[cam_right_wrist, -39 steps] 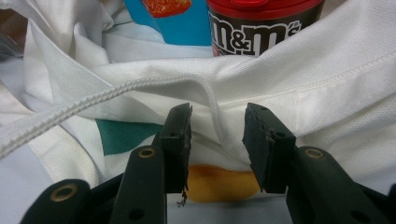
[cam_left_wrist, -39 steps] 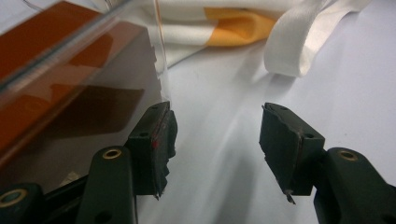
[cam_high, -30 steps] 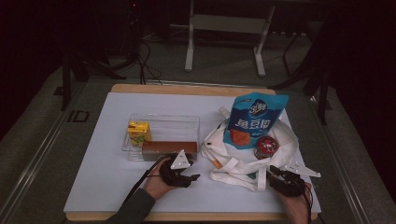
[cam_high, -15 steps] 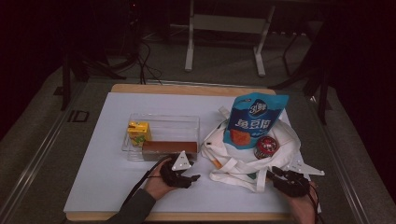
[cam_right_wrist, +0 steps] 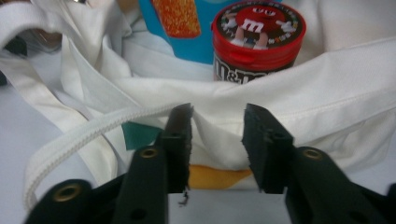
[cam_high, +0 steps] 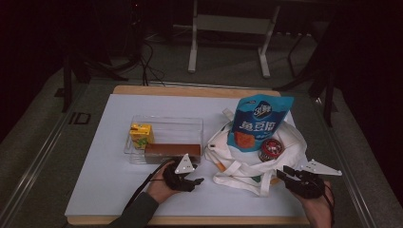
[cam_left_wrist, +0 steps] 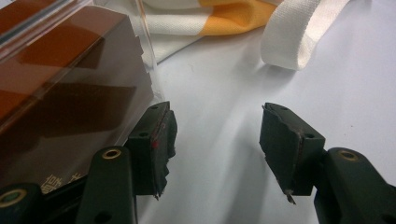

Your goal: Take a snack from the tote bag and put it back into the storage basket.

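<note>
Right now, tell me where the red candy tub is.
In the high view the candy tub stands right of centre, inside the open white bag, just below and right of the blue snack pouch. The right claw is nearest.

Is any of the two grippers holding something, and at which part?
The right gripper has the tote bag's rim between its closing jaws; a firm hold cannot be told. The left gripper holds nothing.

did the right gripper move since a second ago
Yes. The right gripper has slid right and toward the table's near edge, off the white tote bag; its jaws have just been closing, bag fabric between them.
</note>
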The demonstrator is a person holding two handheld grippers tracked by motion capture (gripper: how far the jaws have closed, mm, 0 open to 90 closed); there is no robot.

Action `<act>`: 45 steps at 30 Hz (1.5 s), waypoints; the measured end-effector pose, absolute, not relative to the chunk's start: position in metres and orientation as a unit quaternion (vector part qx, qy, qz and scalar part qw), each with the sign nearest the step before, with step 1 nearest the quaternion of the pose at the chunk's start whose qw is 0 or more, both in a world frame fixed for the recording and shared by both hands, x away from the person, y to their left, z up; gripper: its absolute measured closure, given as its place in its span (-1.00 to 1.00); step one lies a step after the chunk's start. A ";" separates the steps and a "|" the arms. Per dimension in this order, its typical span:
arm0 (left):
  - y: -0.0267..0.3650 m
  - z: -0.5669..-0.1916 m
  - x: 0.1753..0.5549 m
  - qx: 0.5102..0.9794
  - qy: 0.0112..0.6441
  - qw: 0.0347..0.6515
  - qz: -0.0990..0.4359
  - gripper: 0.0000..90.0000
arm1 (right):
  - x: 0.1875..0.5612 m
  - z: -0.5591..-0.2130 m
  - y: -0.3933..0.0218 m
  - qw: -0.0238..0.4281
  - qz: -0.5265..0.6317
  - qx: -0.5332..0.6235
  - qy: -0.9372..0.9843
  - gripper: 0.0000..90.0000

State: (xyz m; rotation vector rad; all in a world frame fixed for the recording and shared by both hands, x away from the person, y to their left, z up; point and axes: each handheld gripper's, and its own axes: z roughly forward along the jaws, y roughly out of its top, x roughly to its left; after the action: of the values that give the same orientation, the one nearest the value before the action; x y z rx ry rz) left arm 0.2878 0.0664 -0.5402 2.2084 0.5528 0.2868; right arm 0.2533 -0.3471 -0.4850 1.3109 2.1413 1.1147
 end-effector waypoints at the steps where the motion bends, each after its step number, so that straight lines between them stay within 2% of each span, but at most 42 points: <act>1: 0.066 -0.540 0.288 0.877 0.220 0.411 0.114 -0.03 | 0.254 -0.484 -0.348 0.197 0.399 0.466 0.765 0.46; 5: 0.067 -0.540 0.288 0.877 0.220 0.412 0.113 -0.03 | 0.258 -0.481 -0.347 0.197 0.396 0.466 0.766 0.61; 10: 0.067 -0.540 0.288 0.876 0.221 0.414 0.109 -0.04 | 0.266 -0.477 -0.345 0.199 0.396 0.460 0.770 0.63; 13: 0.067 -0.540 0.288 0.877 0.220 0.414 0.108 -0.04 | 0.272 -0.476 -0.344 0.200 0.395 0.462 0.768 0.49; 23: 0.068 -0.540 0.289 0.876 0.215 0.419 0.103 -0.05 | 0.292 -0.473 -0.340 0.194 0.395 0.464 0.768 0.27; 27: 0.069 -0.540 0.288 0.874 0.216 0.424 0.101 -0.05 | 0.302 -0.466 -0.342 0.197 0.401 0.474 0.759 0.09; 45: 0.071 -0.540 0.289 0.872 0.212 0.433 0.090 -0.05 | 0.337 -0.447 -0.331 0.203 0.390 0.478 0.760 -0.12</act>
State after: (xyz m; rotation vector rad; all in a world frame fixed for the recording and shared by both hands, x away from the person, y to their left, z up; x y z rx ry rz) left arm 0.2888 0.0706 -0.5397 2.1718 0.5289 0.2236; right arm 0.3366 -0.3307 -0.4471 1.3332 2.1219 1.0876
